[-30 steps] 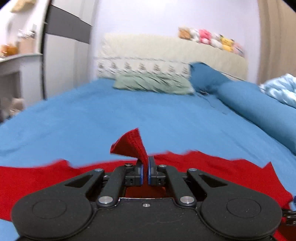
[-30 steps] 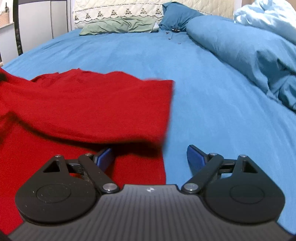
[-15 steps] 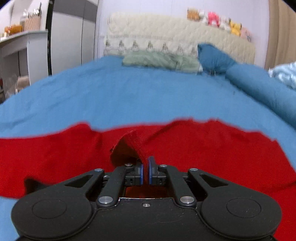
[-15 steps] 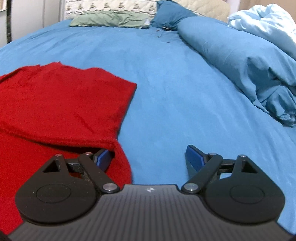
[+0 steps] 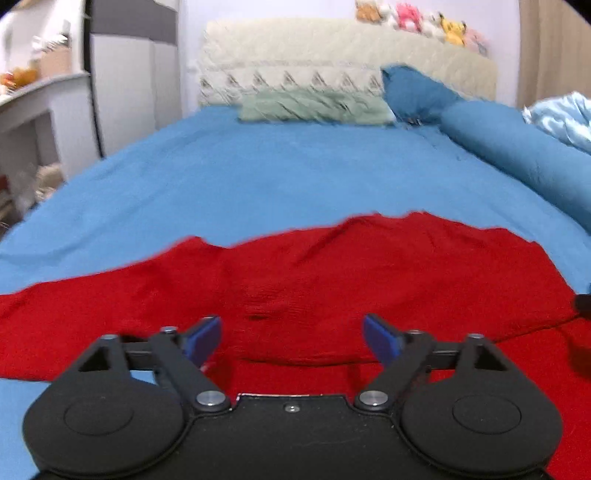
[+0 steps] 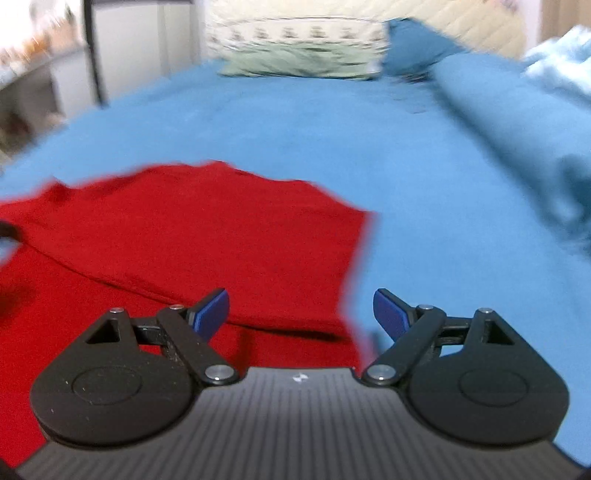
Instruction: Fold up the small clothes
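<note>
The blue-padded fingers of the left gripper stand spread wide with nothing between them, and those of the right gripper are likewise parted and hold nothing. The red garment lies on the blue bedsheet directly under and ahead of the left gripper, reaching from 9 o'clock across to 3 o'clock in its view, with a folded-over upper layer whose lower edge runs just ahead of the fingertips. In the right wrist view the same garment fills the 9 to 11 o'clock side, its right edge falling between the two fingers, so the left finger sits over red cloth and the right finger over bare sheet. Toward 12 o'clock a green pillow and a dark blue pillow lean at the cream headboard, which carries a row of plush toys. A rolled blue duvet runs along 2 o'clock, a pale blue blanket beyond it. A white wardrobe and a shelf stand at 10 o'clock. Both views are somewhat motion-blurred.
</note>
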{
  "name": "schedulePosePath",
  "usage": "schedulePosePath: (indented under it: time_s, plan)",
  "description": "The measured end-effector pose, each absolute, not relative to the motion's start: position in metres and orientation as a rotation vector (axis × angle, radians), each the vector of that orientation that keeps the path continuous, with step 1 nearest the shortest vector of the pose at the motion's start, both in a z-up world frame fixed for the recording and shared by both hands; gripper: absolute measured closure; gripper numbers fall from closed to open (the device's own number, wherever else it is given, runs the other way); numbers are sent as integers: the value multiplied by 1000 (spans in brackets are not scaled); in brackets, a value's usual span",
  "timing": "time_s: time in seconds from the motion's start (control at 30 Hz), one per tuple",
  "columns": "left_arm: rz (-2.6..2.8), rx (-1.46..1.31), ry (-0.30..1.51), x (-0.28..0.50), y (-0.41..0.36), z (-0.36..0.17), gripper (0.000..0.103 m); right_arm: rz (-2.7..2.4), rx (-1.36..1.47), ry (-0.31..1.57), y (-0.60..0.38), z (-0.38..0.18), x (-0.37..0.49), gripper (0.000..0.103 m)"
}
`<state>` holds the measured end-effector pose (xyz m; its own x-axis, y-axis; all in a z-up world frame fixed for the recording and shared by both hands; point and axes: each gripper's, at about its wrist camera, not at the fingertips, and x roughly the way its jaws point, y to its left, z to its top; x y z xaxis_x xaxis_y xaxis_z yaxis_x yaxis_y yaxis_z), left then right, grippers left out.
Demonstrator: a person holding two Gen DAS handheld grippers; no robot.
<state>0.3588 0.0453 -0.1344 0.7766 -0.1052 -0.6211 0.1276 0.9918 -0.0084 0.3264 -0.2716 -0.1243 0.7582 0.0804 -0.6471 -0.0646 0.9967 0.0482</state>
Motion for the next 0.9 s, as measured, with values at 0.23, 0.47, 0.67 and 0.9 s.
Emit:
schedulePosePath:
  time_s: [0.23,0.47,0.67,0.9]
  plan:
    - [-138,26,693,381,31,-150,15,21,116,708,-271,-172,331,5]
    - [-136,25,750,392,33,-166,15,24,137,635,-261,-141,378,4]
    - [-149,41,756,390,36,-168,14,-66,105,717,-265,-171,447,5]
    - [-143,46,756,390,32,-160,14,-144,188,685,-280,-159,449,4]
